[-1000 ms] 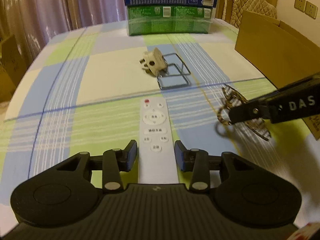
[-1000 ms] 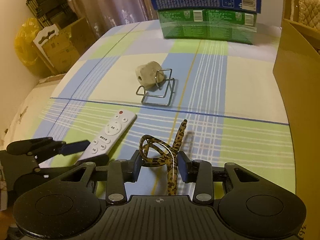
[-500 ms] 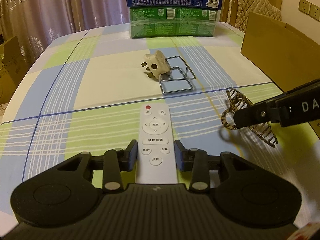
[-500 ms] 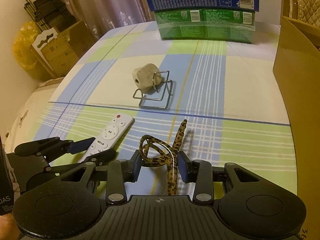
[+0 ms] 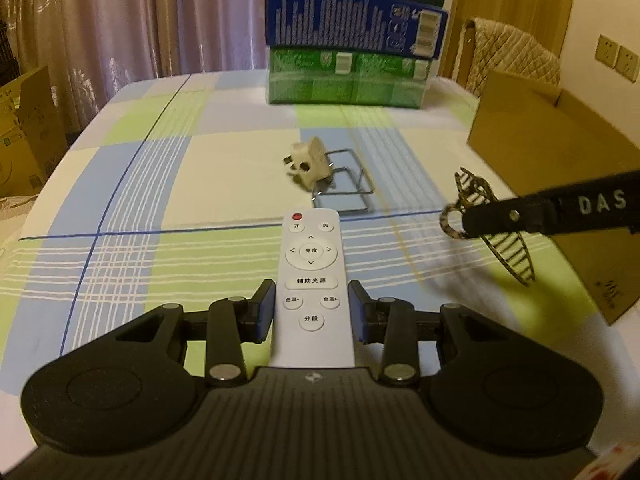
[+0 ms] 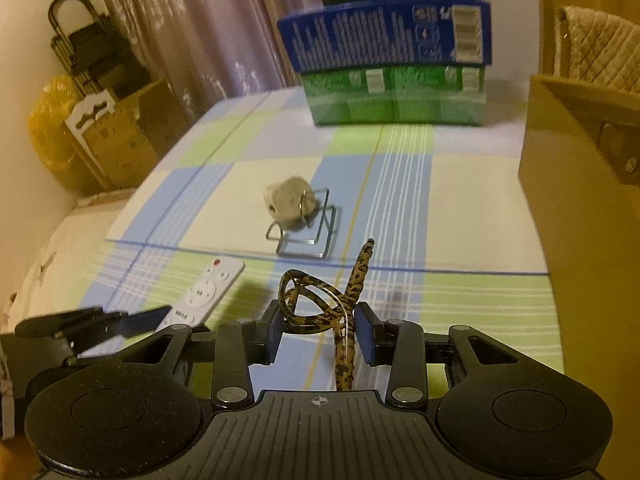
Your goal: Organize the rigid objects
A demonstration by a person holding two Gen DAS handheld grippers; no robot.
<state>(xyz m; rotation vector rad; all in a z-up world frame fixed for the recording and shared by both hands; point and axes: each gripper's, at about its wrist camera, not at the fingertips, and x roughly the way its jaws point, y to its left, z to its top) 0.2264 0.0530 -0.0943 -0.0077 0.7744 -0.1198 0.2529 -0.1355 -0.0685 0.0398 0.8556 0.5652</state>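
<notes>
left gripper (image 5: pixel 311 307) clamps white remote (image 5: pixel 311 276), now raised off checked cloth (image 5: pixel 224 164) | right gripper (image 6: pixel 320 334) pinches leopard hair claw (image 6: pixel 320 304), also higher | plug adapter (image 5: pixel 307 165) unmoved, beyond remote

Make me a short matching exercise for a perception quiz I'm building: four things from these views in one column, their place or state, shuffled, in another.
Things:
1. white remote
2. leopard-print hair claw
3. beige plug adapter
4. blue box

Places or states:
A. leaning on the wire stand
B. stacked on the green box
C. between the left gripper's fingers
D. gripped by the right gripper

Pairs: 1-C, 2-D, 3-A, 4-B
</notes>
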